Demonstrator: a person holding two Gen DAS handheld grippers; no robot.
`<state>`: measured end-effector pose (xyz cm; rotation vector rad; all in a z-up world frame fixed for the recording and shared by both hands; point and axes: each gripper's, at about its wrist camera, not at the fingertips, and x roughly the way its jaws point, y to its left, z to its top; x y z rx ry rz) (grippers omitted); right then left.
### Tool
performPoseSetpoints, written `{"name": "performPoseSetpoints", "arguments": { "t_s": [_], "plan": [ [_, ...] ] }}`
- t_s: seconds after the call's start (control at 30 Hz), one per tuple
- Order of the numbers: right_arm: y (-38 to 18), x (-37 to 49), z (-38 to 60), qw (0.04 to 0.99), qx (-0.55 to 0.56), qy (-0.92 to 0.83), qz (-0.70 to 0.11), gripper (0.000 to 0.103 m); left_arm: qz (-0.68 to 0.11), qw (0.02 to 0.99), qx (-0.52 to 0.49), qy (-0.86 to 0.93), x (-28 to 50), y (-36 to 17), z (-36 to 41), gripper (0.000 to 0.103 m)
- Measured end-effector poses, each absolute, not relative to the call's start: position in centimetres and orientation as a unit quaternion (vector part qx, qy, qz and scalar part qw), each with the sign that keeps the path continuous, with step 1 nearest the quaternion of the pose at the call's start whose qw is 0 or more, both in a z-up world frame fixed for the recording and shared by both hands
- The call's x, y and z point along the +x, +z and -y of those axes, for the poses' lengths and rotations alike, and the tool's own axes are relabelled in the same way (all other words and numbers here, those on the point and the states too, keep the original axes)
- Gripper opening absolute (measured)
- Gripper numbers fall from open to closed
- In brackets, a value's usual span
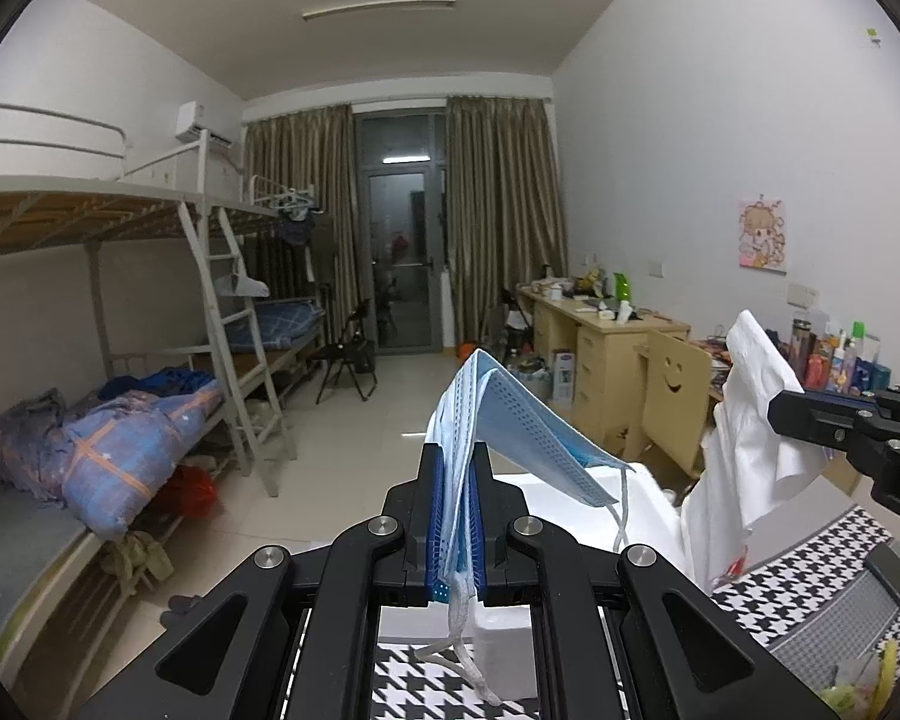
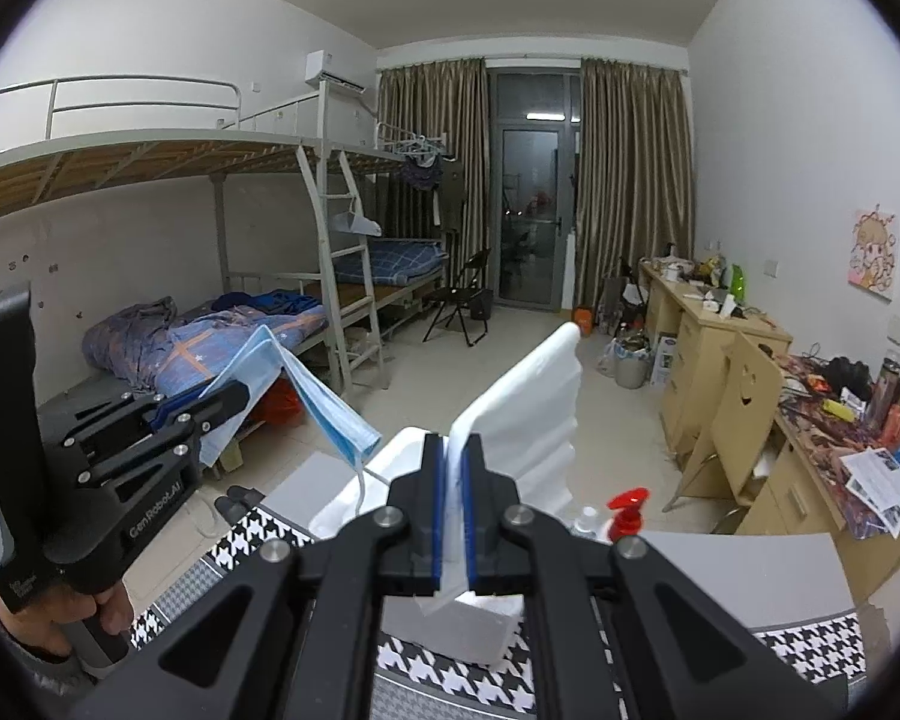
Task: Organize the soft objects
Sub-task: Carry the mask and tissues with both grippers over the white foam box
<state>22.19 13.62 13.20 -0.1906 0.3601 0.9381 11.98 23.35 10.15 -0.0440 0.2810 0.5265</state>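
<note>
With your left gripper [image 1: 456, 468] clamping blue face masks [image 1: 510, 420] and your right gripper [image 2: 453, 462] pinching white tissue [image 2: 522, 414], lower each squarely over the foam box [image 2: 450, 624] before letting go.

Both wrist cameras sat close behind their jaws, facing down the room toward the balcony door [image 1: 397, 252]; both showed the bunk beds [image 2: 150, 192].

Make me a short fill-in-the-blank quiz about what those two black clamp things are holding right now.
1. The left gripper is shut on a light ____ face mask.
2. The right gripper is shut on a folded ____ paper tissue.
3. Below both grippers sits a white foam box on a black-and-white ____ patterned cloth.

Missing words: blue; white; houndstooth
</note>
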Motion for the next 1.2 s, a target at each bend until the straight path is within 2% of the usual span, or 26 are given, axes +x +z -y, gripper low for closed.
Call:
{"name": "performPoseSetpoints", "arguments": {
  "t_s": [0.4,1.2],
  "plan": [
    [12.0,24.3,-16.9,0.867,-0.109,0.446,-0.192,0.008,-0.142,0.951,-0.028,0.275,12.1,9.5,-25.1,0.009],
    [6.5,28.9,-22.1,0.845,-0.173,0.41,-0.297,0.008,-0.155,0.95,-0.036,0.268,12.5,8.8,-25.9,0.009]
  ]
}}
